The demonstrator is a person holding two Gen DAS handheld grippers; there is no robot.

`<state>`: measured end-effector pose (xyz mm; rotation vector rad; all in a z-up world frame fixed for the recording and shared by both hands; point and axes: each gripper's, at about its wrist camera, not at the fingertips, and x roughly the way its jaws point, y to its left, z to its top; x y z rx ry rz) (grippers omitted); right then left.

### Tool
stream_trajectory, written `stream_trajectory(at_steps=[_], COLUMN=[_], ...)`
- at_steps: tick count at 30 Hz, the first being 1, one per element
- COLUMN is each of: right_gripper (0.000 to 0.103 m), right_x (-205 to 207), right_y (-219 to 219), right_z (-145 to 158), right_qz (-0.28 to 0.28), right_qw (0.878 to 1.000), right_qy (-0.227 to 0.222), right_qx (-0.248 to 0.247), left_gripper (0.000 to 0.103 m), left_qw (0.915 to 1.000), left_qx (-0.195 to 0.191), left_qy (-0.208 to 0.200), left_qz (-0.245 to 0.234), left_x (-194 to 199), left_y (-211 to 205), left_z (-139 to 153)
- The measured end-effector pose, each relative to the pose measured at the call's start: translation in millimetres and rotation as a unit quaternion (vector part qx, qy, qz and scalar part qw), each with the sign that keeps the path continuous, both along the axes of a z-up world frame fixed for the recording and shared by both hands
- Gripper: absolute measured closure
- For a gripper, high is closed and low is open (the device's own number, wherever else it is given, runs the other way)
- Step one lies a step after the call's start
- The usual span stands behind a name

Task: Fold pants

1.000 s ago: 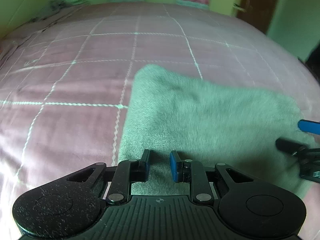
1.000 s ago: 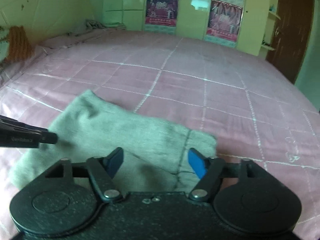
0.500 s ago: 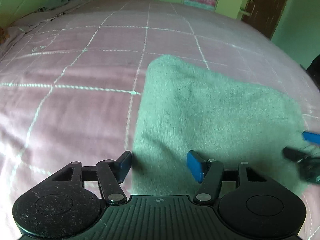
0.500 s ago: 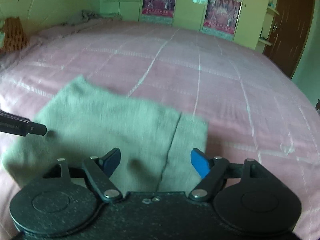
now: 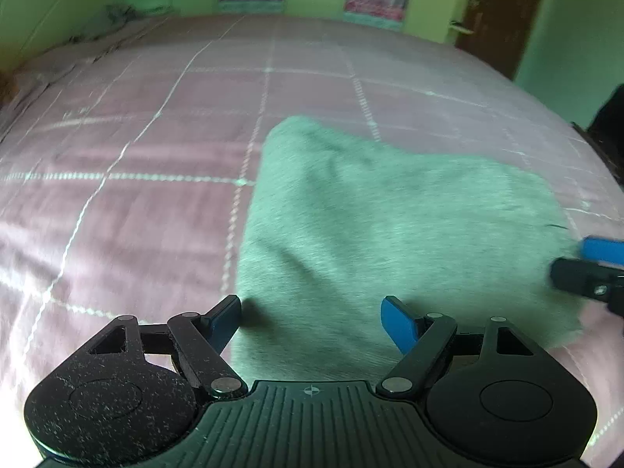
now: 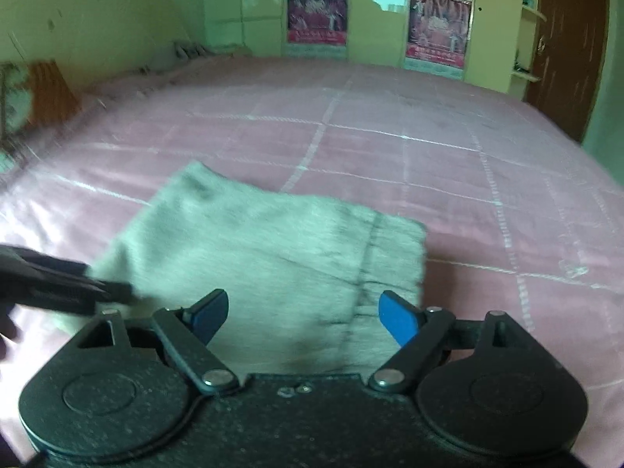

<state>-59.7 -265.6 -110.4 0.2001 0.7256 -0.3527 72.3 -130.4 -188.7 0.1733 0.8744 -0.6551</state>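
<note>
The pants (image 5: 390, 234) lie on the pink bed (image 5: 136, 214) as a flat, thick gray block, so the fold looks almost done. The left gripper (image 5: 311, 318) hangs over the near left corner of the pants, and its jaws are opening with nothing pinched in them; the cloth only lies below the gap. The right gripper (image 6: 303, 312) hangs over the near right part, close to the dark seam (image 6: 366, 261), and its jaws are opening too, with nothing held. In the right view the left gripper's black tip shows at the left side of the pants. The step now seems to be letting go and pulling away. To do it well, let the jaws get wide first, so no pad drags the top layer. Then lift each gripper up and back gently, not sideways, or the soft cloth may slide and the edges may slip apart. Look at the far corner, which sits a bit puffy. If it stays lumpy, a soft pat should make it flat
</note>
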Motion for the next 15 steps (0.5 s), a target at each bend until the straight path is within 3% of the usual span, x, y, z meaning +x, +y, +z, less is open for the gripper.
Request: stream_trajectory(at_steps=[3, 11, 15], right_gripper=[0.03, 0.029, 0.029], right_x=[-3, -20, -24], right_y=[-1, -24, -45], right_z=[-5, -6, -12], right_qz=[-0.001, -0.024, -0.035], right_qw=[0.998, 0.997, 0.993], right_qy=[-0.008, -0.002, -0.001], right_qx=[0.06, 0.075, 0.114], left_gripper=[0.025, 0.025, 0.025], left_qw=[0.9999, 0.9998, 0.9993], left_qx=[0.009, 0.011, -0.001], left_qy=[-0.002, 0.017, 0.039], left_qz=[-0.008, 0.002, 0.001], left_x=[-5, 8, 19], left_y=[-2, 6, 9], left_z=[1, -7, -13])
